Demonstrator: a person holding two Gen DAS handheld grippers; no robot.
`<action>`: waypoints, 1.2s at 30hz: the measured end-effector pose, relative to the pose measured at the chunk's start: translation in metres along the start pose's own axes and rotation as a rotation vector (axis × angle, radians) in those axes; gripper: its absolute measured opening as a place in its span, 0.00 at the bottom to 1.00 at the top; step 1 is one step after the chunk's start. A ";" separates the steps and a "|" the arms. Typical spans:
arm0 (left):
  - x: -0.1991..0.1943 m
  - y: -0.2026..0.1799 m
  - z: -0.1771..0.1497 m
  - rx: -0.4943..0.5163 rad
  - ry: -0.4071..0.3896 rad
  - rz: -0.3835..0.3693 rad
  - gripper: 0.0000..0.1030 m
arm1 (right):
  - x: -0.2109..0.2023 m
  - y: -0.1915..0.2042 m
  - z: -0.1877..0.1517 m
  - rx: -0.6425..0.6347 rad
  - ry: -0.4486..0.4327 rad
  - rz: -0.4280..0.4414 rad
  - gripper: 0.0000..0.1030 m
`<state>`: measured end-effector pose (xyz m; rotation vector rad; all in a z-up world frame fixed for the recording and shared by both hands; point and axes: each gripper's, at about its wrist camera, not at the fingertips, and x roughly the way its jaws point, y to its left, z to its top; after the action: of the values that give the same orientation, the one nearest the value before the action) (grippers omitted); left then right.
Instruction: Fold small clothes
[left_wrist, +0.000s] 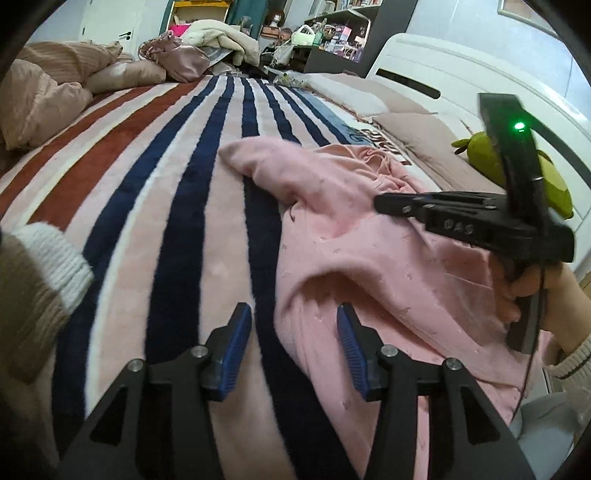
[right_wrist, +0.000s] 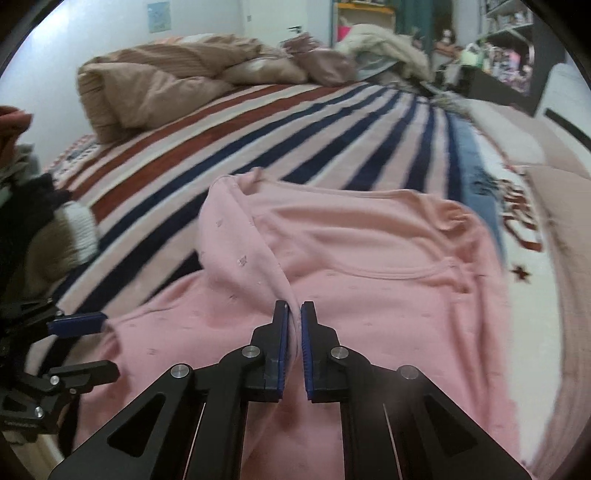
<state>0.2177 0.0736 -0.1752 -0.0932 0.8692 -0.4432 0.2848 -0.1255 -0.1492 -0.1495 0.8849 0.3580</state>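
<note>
Right gripper (right_wrist: 294, 314) is clamped tight on a raised ridge of the pink top (right_wrist: 369, 295), which lies rumpled across the striped blanket (right_wrist: 258, 122) on the bed. Left gripper (left_wrist: 294, 317) hangs over the garment's near edge with its jaws spread wide, nothing between them. Beige pillows (right_wrist: 147, 88) sit piled at the far side, somewhat blurred.

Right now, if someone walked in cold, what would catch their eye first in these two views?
The pink top spread rumpled on the striped blanket fills the middle of both views. The right gripper is shut on a ridge of its fabric near the front, while the left gripper hangs open at its edge. A green plush sits by the white headboard.
</note>
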 end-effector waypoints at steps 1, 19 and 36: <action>0.003 0.000 0.001 -0.004 0.002 0.005 0.43 | -0.001 -0.005 0.000 0.014 0.001 -0.013 0.02; 0.001 0.010 0.005 -0.001 -0.043 0.168 0.04 | -0.076 -0.050 -0.100 -0.091 0.162 0.092 0.45; -0.066 -0.029 -0.024 -0.045 -0.080 0.169 0.29 | -0.143 -0.078 -0.207 -0.007 0.191 0.179 0.16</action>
<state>0.1532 0.0770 -0.1360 -0.0775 0.8010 -0.2600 0.0797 -0.2895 -0.1692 -0.1119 1.0896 0.5197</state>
